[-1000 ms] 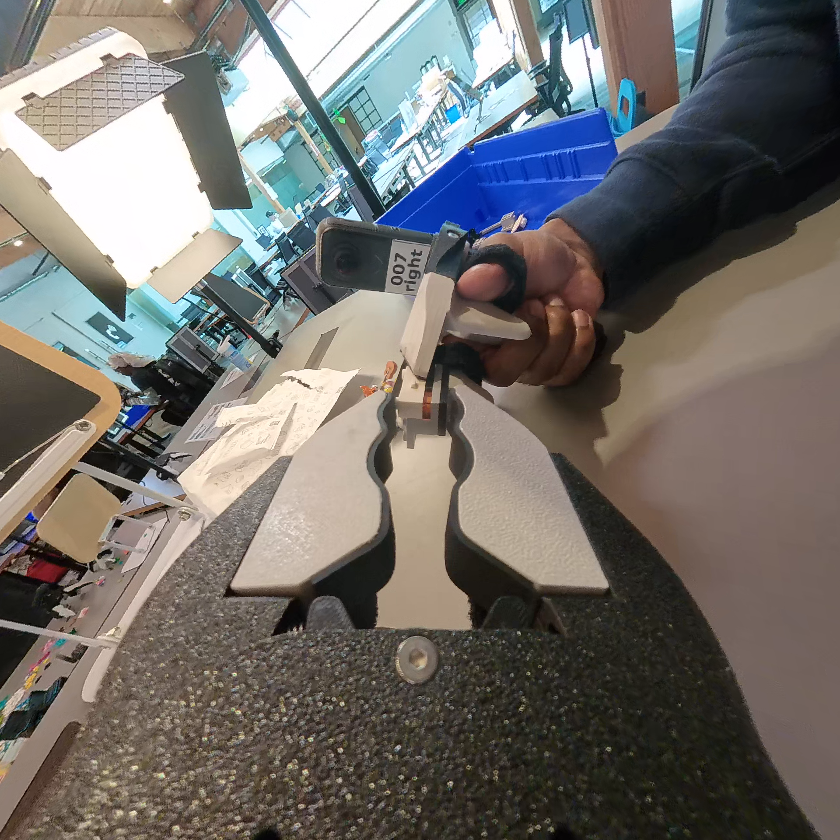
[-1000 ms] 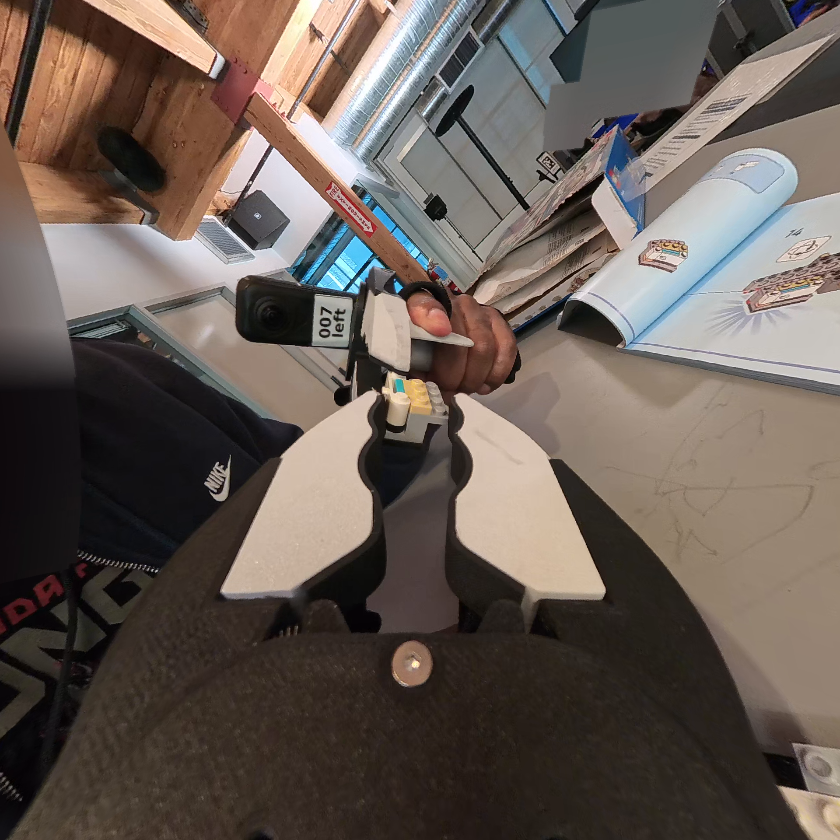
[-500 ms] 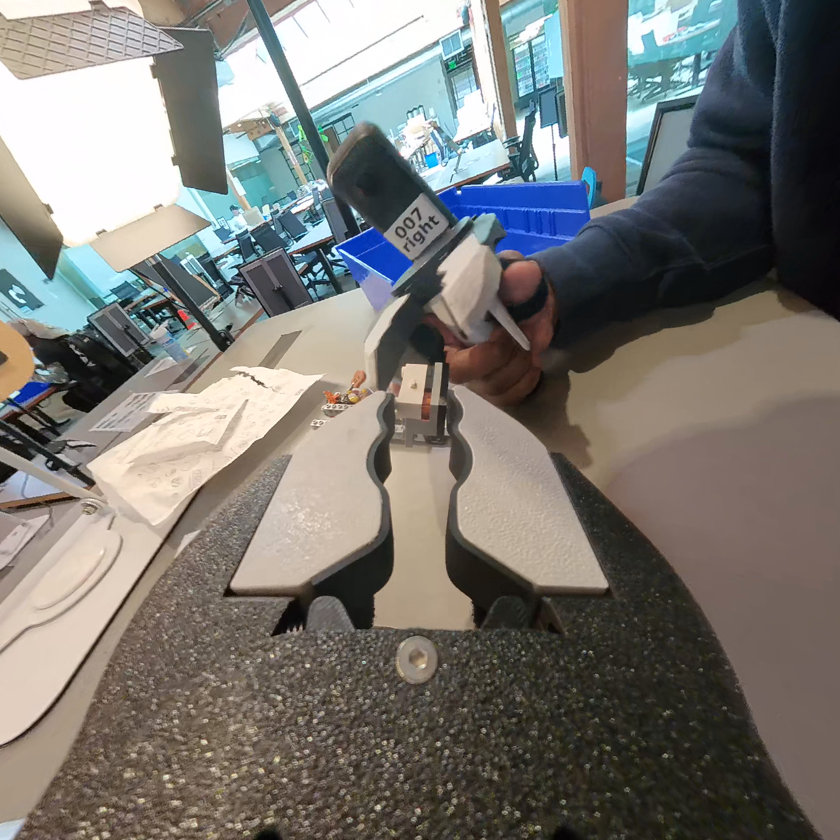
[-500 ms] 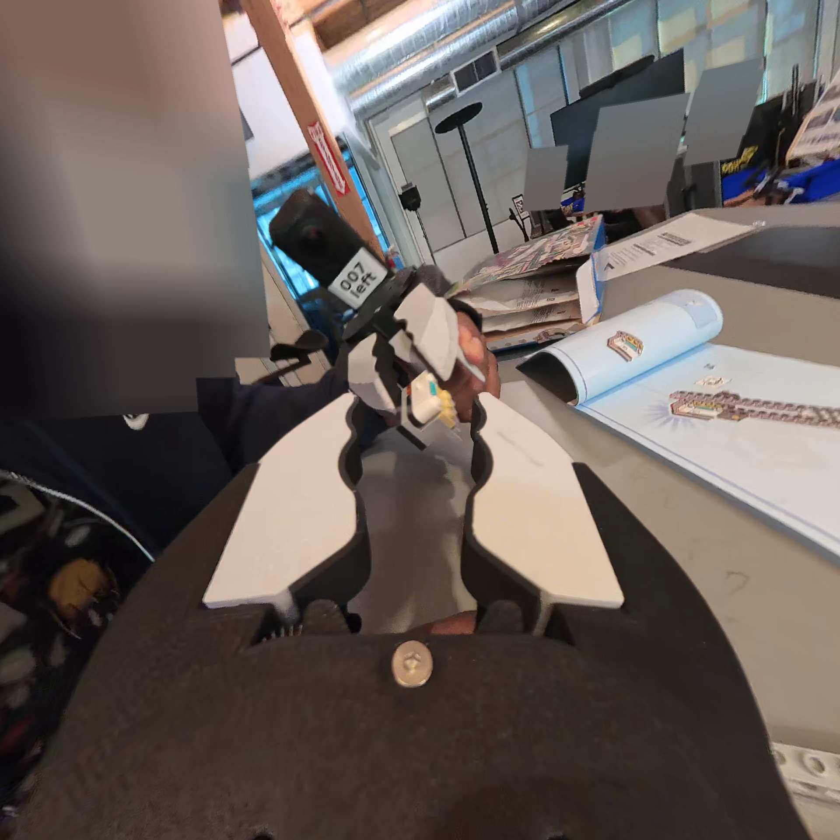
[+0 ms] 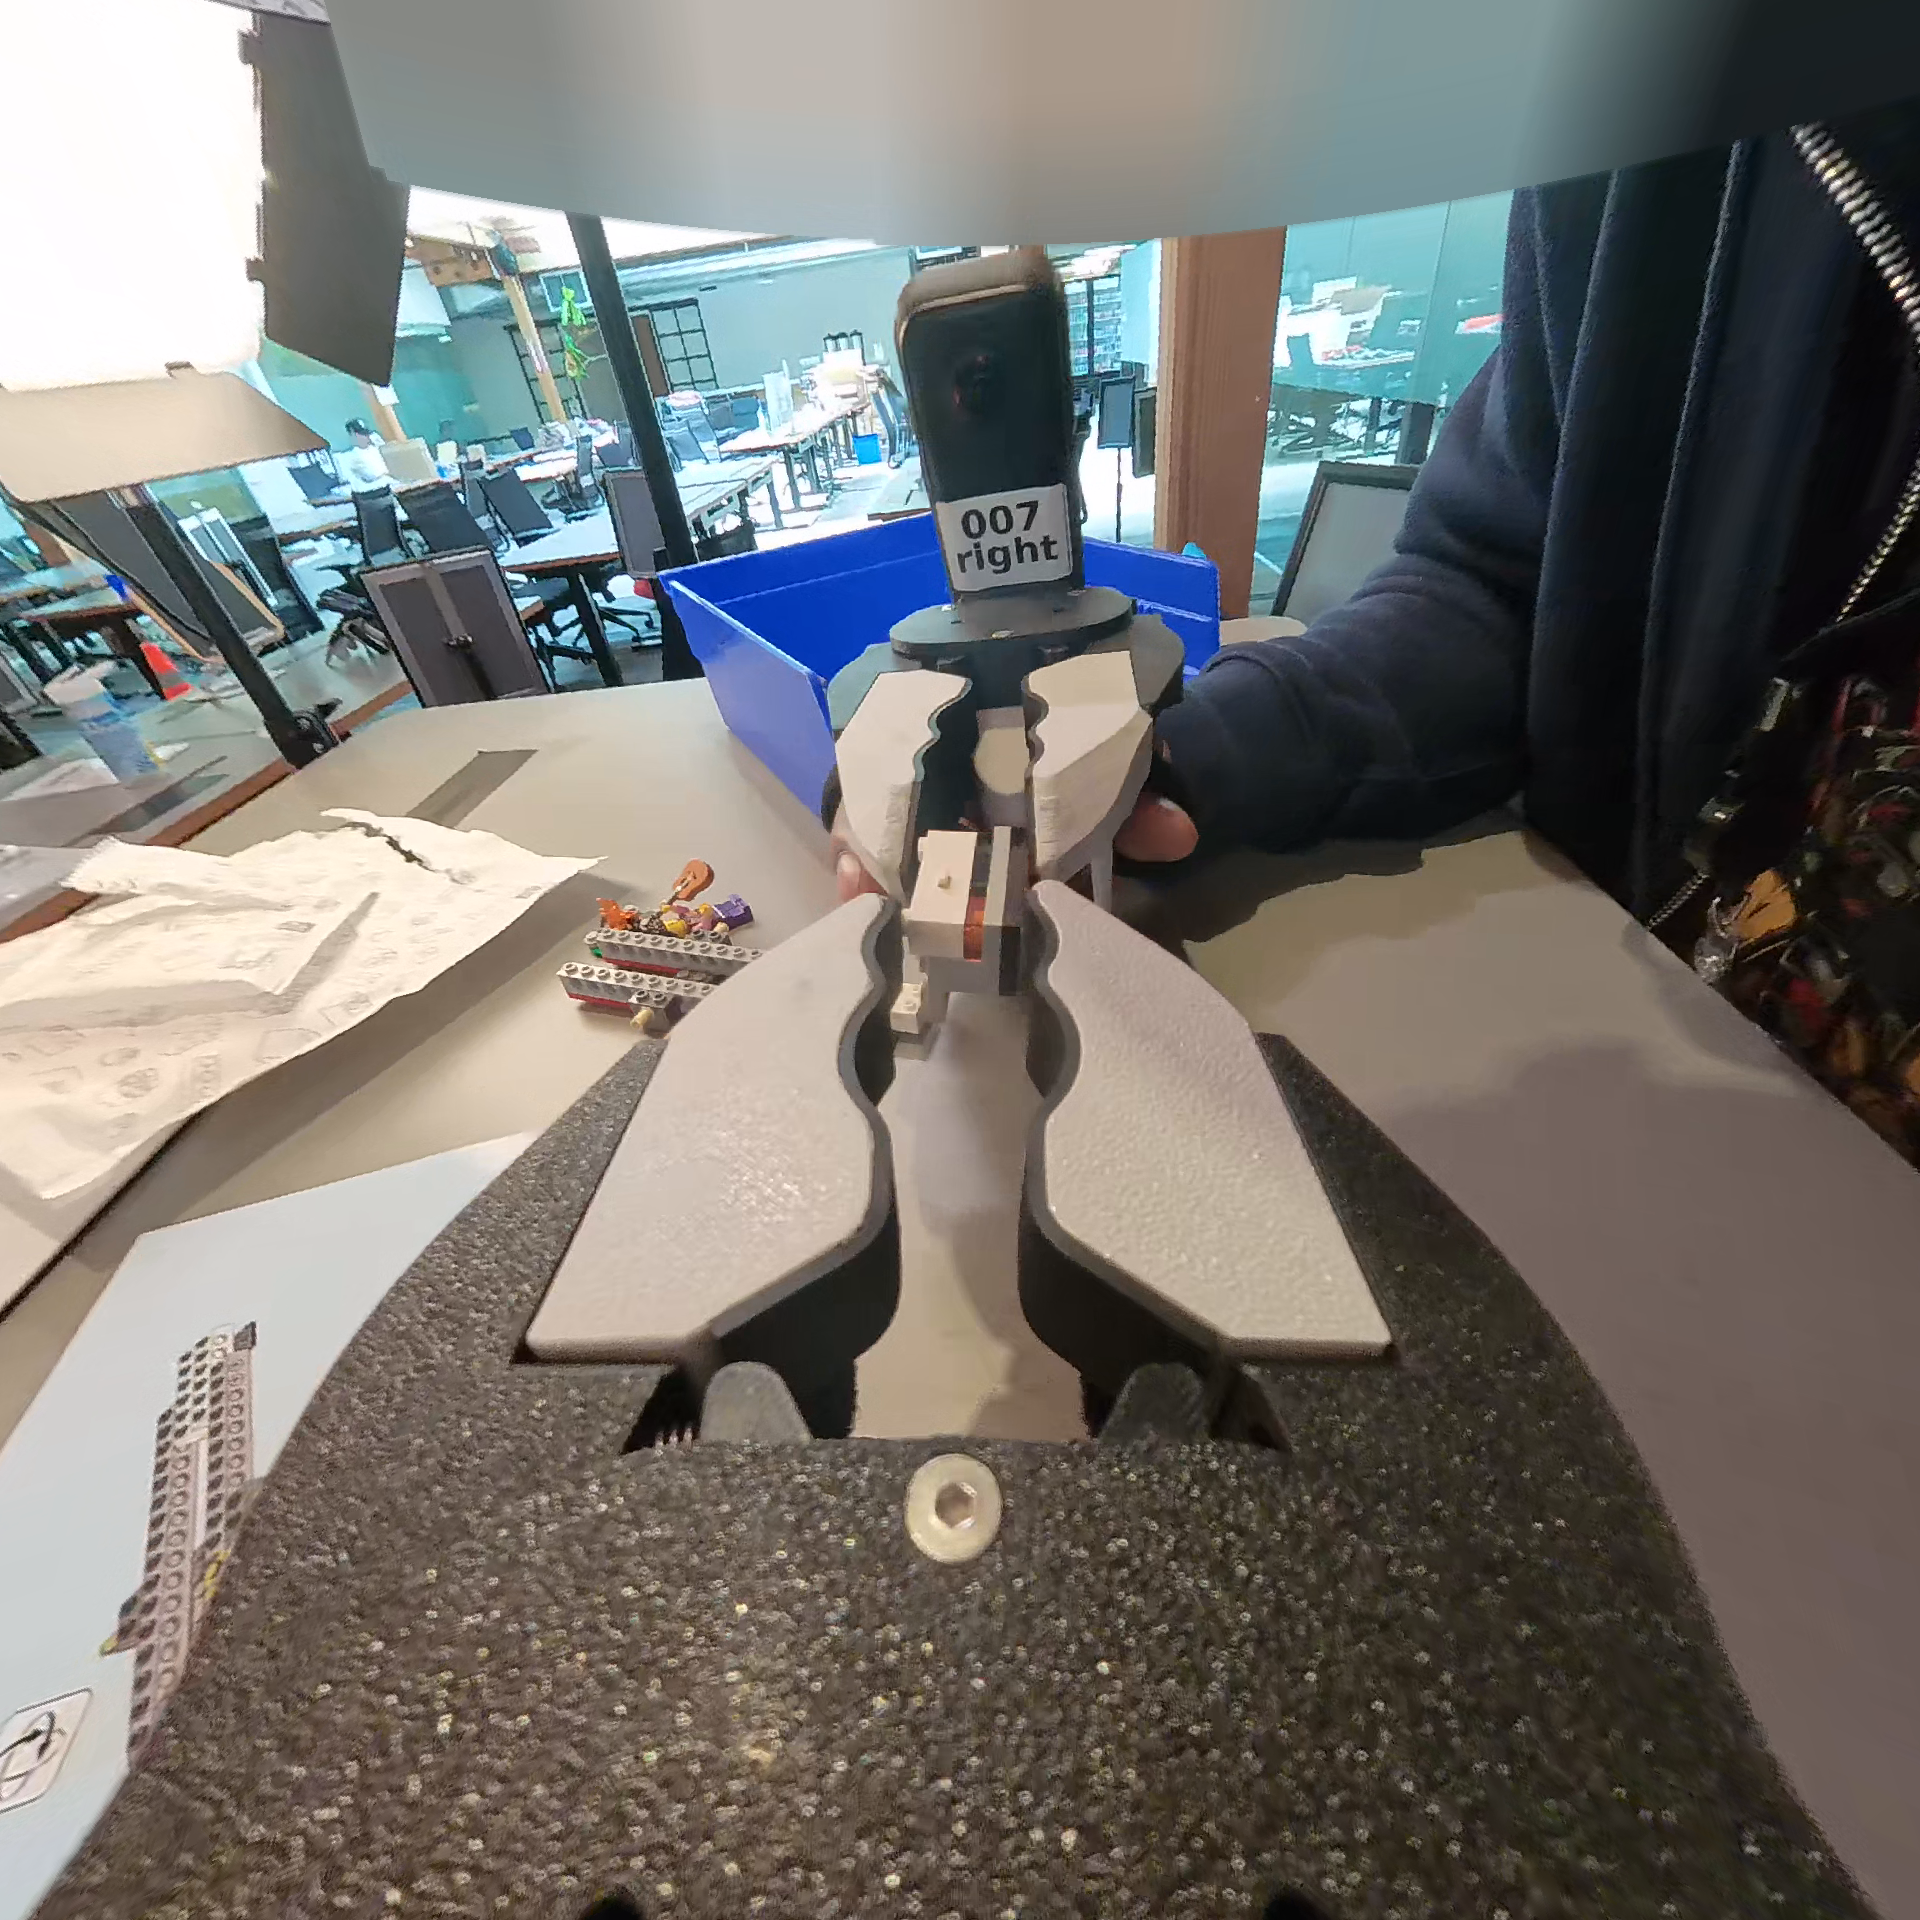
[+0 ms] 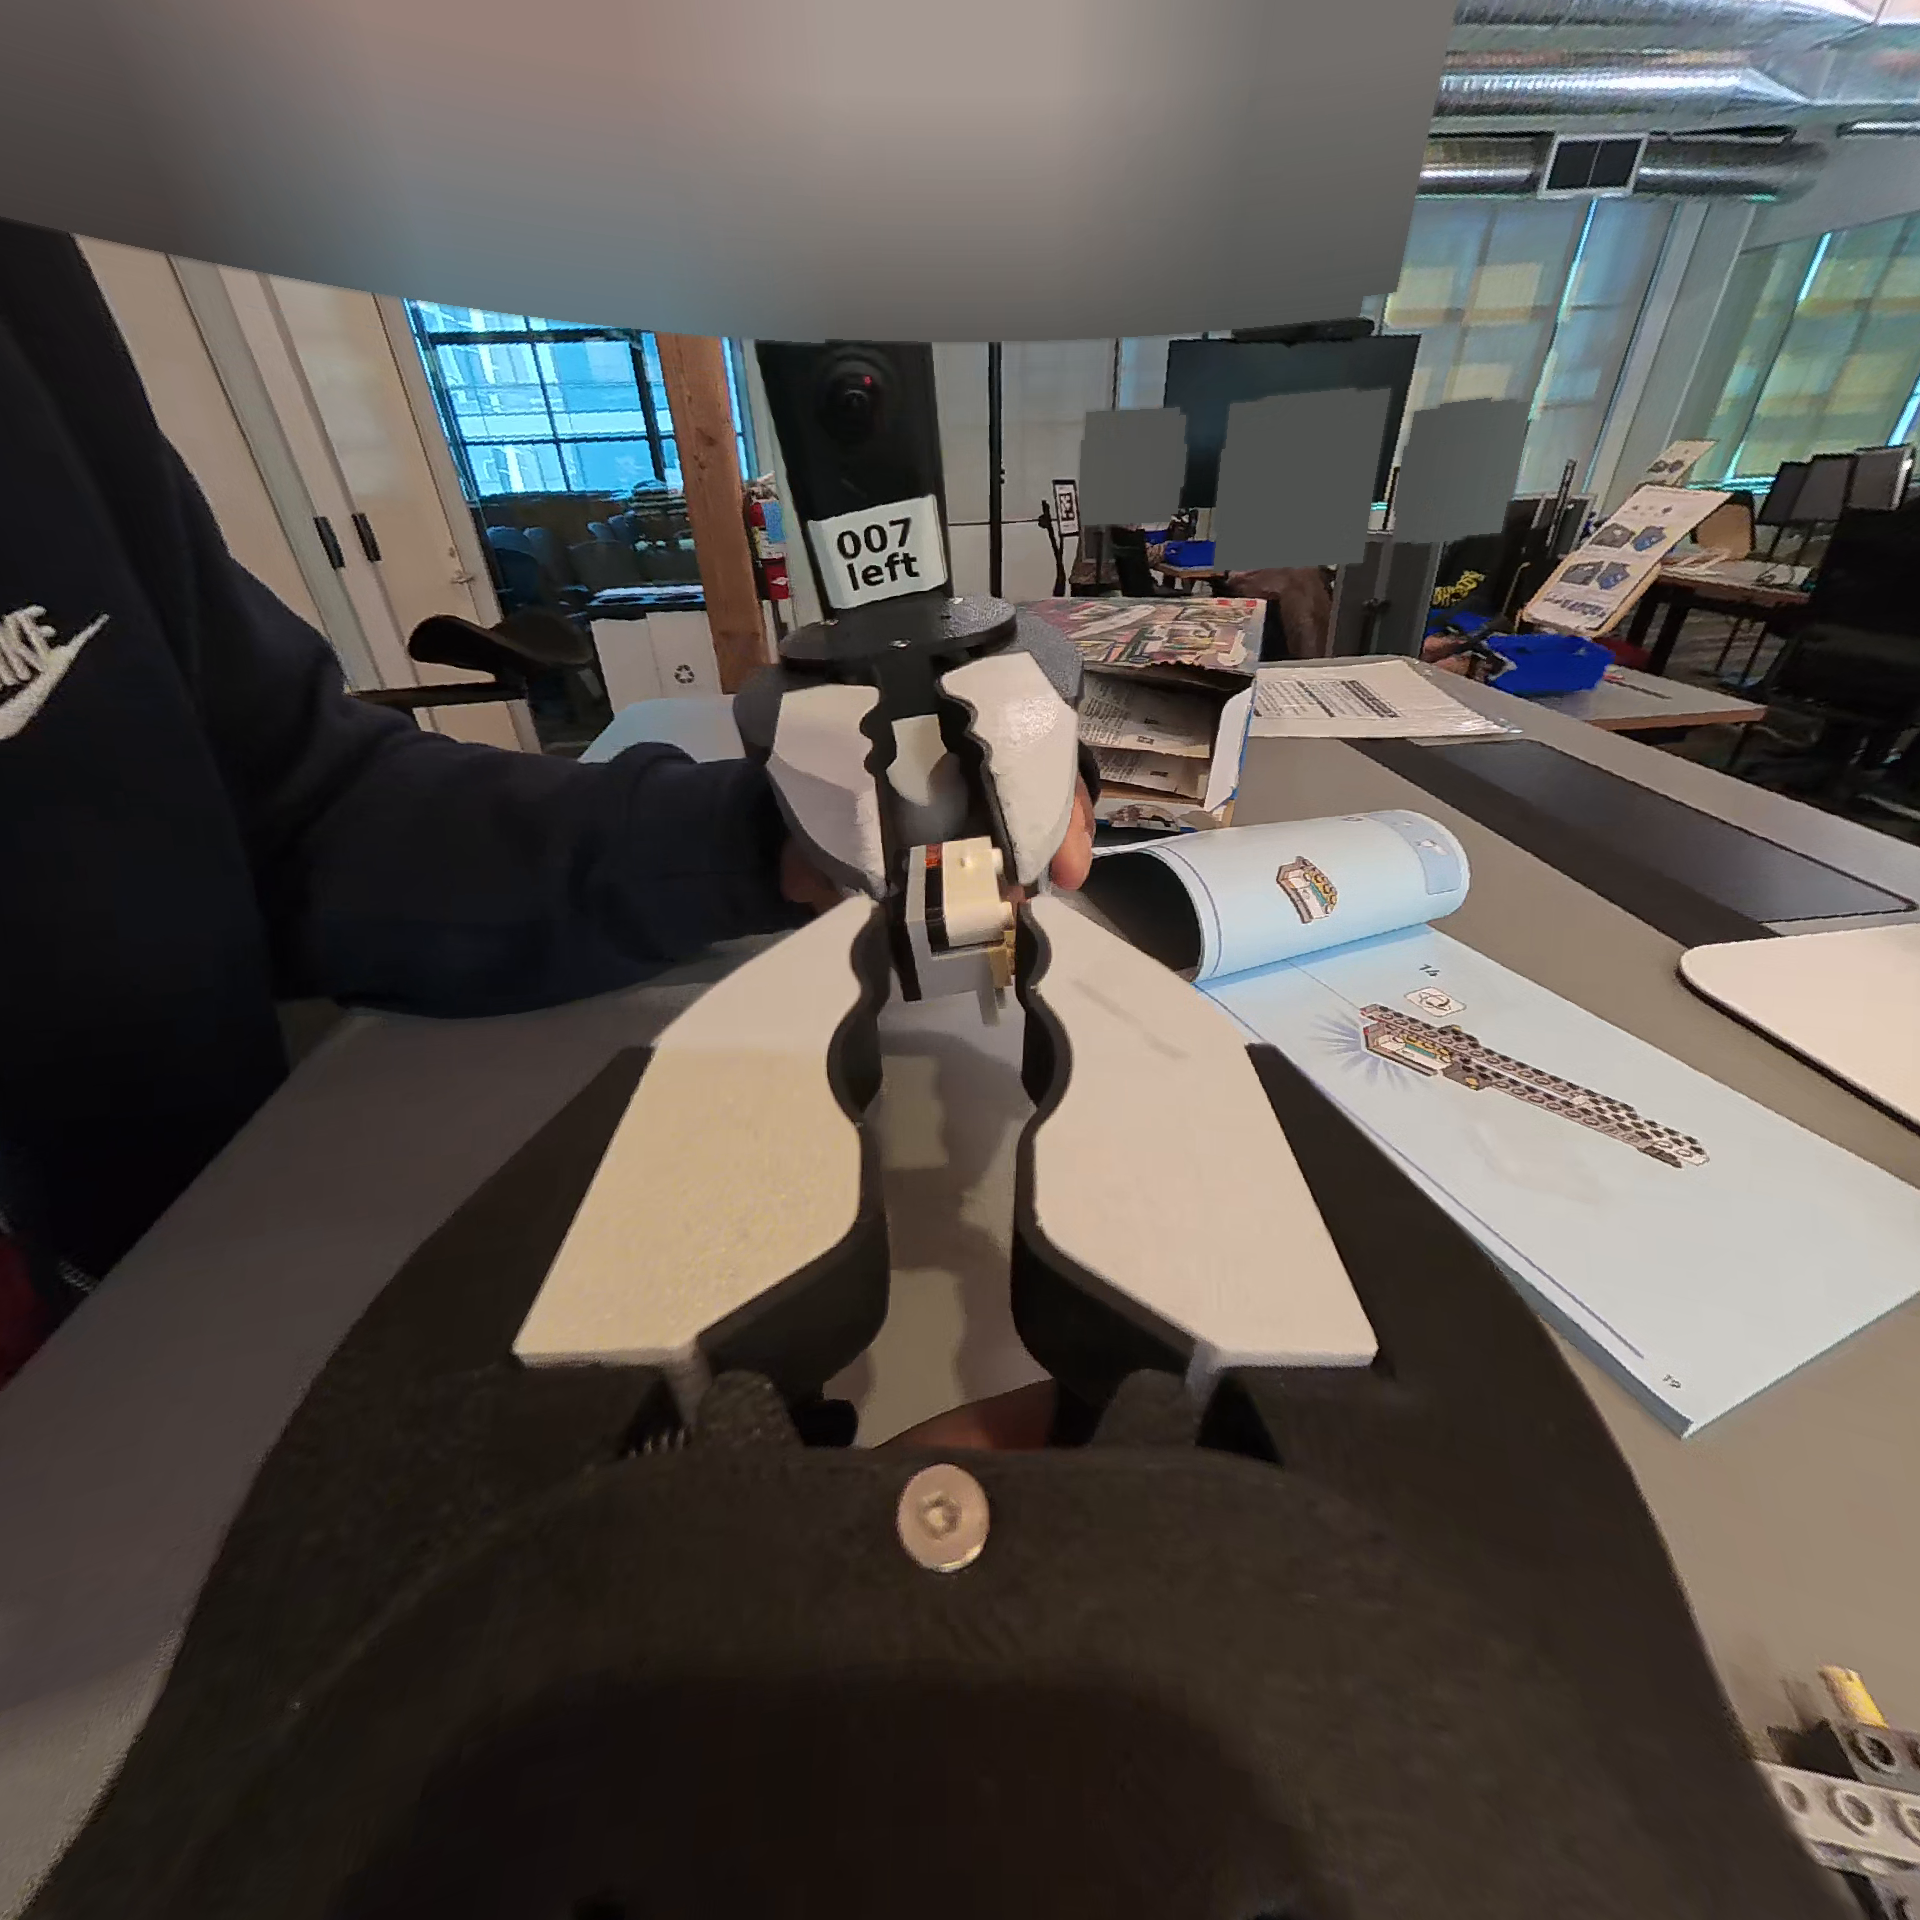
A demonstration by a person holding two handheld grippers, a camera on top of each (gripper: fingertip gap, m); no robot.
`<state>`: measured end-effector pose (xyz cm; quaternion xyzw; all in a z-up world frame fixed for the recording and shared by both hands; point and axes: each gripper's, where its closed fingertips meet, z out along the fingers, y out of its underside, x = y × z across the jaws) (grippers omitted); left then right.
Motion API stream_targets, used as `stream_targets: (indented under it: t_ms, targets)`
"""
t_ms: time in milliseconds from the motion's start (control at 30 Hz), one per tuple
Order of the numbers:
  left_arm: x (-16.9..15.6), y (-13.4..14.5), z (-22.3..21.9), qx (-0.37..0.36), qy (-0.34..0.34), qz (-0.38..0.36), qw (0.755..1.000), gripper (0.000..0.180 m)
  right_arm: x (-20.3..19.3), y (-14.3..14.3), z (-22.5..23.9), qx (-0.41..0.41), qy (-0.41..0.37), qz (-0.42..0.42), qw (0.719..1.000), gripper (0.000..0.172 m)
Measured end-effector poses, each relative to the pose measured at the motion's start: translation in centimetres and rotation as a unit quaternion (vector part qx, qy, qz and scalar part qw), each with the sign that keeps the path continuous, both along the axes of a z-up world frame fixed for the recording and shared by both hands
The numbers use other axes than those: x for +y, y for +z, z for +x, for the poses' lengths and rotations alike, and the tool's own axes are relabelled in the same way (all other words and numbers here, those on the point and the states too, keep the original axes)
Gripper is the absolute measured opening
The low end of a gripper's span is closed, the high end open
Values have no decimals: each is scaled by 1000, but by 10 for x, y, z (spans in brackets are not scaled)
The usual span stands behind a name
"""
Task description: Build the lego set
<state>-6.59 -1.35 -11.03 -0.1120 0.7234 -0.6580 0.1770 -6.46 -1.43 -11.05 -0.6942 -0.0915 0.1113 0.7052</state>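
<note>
A: The small brick assembly (image 5: pixel 961 914), white and grey with an orange-brown layer, hangs above the grey tabletop (image 5: pixel 1455 1039), caught between both tools at once.

B: Who has it?

A: Both, it seems. The left hand-held gripper (image 5: pixel 956 930) is clenched on its near end, fingertips against its sides. The right hand-held gripper (image 6: pixel 951 914) faces it head-on and grips the same brick assembly from the opposite end.

B: So the danger?

A: Two opposed grips on one stack of small pieces. If the hands twist or pull unevenly, I'd expect a layer to pop off; the white piece on one side looks most exposed. A loose piece could drop onto the tabletop, perhaps towards the grey studded beams (image 5: pixel 655 961) and small colourful bits nearby.

B: Anything else close by?

A: The open light-blue instruction booklet (image 6: pixel 1507 1143), crumpled white paper (image 5: pixel 239 966), and a blue bin (image 5: pixel 769 665) behind.
</note>
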Motion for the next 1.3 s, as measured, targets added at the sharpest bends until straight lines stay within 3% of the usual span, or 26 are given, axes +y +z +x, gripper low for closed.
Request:
stream_targets:
  t_ms: [567,767,800,933,1100,1300]
  targets:
    - [-1,-6,3,-6,10,22,1000,21,0,-7,2,-20,-1,-9,1000,22]
    - [-1,-18,9,6,34,56,998,23,-1,-21,13,-85,-34,-54,994,22]
    - [1,-21,12,8,46,68,997,30,-1,-25,17,-98,-46,-70,992,22]
    - [13,-15,20,12,83,61,995,40,-2,-52,34,-159,-88,-158,971,22]
    - [24,-6,36,-15,151,50,987,40,-1,-92,40,-274,-114,-276,914,22]
    - [25,-6,47,-26,194,44,980,40,-1,-106,24,-307,-99,-311,894,22]
